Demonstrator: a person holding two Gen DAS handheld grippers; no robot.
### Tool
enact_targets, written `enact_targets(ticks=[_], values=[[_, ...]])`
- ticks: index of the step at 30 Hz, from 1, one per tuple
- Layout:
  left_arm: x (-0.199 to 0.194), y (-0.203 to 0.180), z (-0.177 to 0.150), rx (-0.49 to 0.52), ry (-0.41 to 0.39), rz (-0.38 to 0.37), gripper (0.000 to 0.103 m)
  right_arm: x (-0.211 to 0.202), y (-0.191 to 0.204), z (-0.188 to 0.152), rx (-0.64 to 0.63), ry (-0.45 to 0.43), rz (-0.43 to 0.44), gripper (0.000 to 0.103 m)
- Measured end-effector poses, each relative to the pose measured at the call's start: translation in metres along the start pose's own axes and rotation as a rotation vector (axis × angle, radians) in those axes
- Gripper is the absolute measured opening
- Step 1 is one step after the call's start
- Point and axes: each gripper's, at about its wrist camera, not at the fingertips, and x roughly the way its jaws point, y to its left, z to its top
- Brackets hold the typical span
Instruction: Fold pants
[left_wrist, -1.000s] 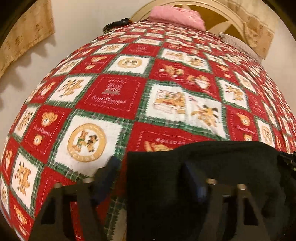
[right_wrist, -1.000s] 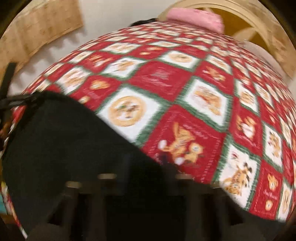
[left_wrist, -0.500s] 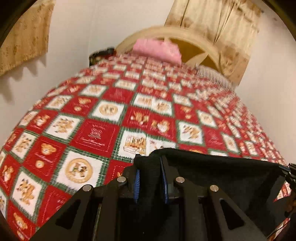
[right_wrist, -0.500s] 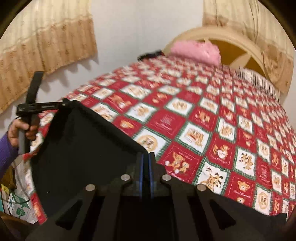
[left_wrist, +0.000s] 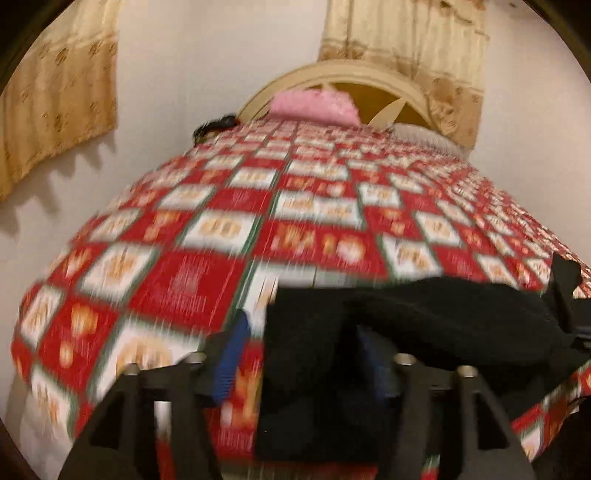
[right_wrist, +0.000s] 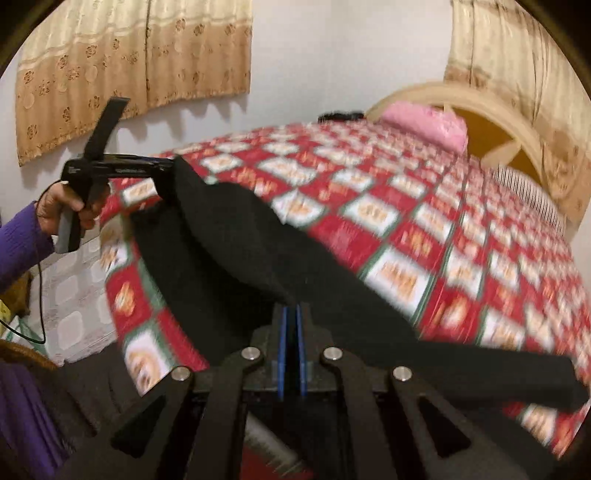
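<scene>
The black pants (right_wrist: 236, 236) hang over the near end of the bed with the red, white and green patchwork quilt (right_wrist: 424, 221). My right gripper (right_wrist: 291, 325) is shut on a fold of the pants. In the left wrist view my left gripper (left_wrist: 299, 339) stands wide open, its blue pads (left_wrist: 232, 350) apart. The pants (left_wrist: 424, 317) drape over its right finger. The left gripper also shows in the right wrist view (right_wrist: 162, 170), its tip against the pants' upper corner. Both views are blurred.
A pink pillow (left_wrist: 314, 105) lies against the round cream headboard (left_wrist: 369, 79) at the far end. A small dark object (left_wrist: 214, 127) sits at the quilt's far left corner. Beige curtains (right_wrist: 129, 70) hang on the white wall. Tiled floor (right_wrist: 74, 306) shows left of the bed.
My left gripper has opened; half a second ago it was shut on the pants. The pants' held edge has dropped lower toward the quilt. Both cameras tilted and moved.
</scene>
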Motion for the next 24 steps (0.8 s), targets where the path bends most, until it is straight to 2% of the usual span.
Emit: enact_targets(ticks=[2, 3, 5, 7, 9, 11, 12, 14, 16, 17, 18, 19, 20, 24], values=[[0.000, 0.005, -0.018, 0.001, 0.057, 0.011, 0.067, 0.012, 0.003, -0.017, 0.033, 0.045, 0.012, 0.009], [0.000, 0.005, -0.024, 0.007, 0.081, 0.040, 0.067, 0.017, 0.004, -0.024, 0.050, 0.076, -0.020, 0.012], [0.003, 0.007, -0.037, 0.021, 0.131, 0.109, 0.074, 0.022, 0.005, -0.034, 0.064, 0.059, -0.034, 0.014], [-0.006, 0.014, -0.044, -0.013, 0.118, 0.117, 0.075, 0.020, -0.001, -0.033, 0.118, 0.050, 0.019, 0.027], [-0.013, 0.020, -0.046, -0.049, 0.142, 0.128, 0.075, 0.016, -0.004, -0.027, 0.154, 0.060, 0.057, 0.054], [-0.025, 0.027, -0.047, -0.080, 0.148, 0.156, 0.075, 0.002, 0.000, -0.020, 0.144, 0.036, 0.056, 0.064], [-0.030, 0.029, -0.047, -0.085, 0.143, 0.166, 0.075, -0.007, 0.001, -0.016, 0.133, 0.010, 0.061, 0.066], [-0.040, 0.031, -0.045, -0.090, 0.114, 0.185, 0.075, -0.026, 0.003, -0.003, 0.118, -0.065, 0.071, 0.066], [-0.046, 0.030, -0.038, -0.101, 0.081, 0.170, 0.075, -0.032, 0.002, 0.019, 0.112, -0.117, 0.093, 0.064], [-0.045, 0.028, -0.033, -0.118, 0.089, 0.133, 0.075, -0.030, 0.004, 0.029, 0.101, -0.130, 0.098, 0.052], [-0.044, 0.025, -0.031, -0.140, 0.101, 0.092, 0.075, -0.024, 0.008, 0.041, 0.087, -0.147, 0.095, 0.033], [-0.042, 0.022, -0.029, -0.172, 0.114, 0.039, 0.075, -0.016, 0.013, 0.048, 0.084, -0.156, 0.096, 0.027], [-0.040, 0.017, -0.028, -0.225, 0.130, -0.047, 0.075, -0.008, 0.018, 0.052, 0.087, -0.161, 0.108, 0.026], [-0.037, -0.004, -0.032, -0.329, 0.143, -0.260, 0.075, 0.039, 0.043, 0.061, 0.085, -0.131, 0.168, 0.026]])
